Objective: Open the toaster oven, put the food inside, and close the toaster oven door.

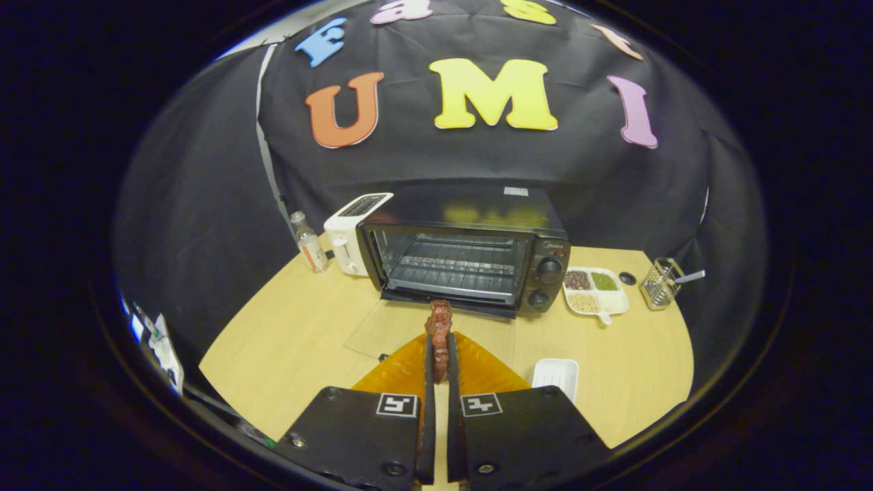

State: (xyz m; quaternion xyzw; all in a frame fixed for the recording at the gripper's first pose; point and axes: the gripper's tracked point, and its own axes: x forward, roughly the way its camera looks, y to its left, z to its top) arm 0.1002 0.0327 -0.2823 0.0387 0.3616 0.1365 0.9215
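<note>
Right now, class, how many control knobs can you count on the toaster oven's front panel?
2, both on the toaster oven, right of its open door: the upper knob and, directly below, the lower knob.

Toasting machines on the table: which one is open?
The black toaster oven: its glass door lies folded down and the rack shows. The white toaster beside it has only top slots. The gripper pinches food.

A black cloth wall (204, 225) hangs behind a light wooden desk (286, 341). The room is dim.
</note>
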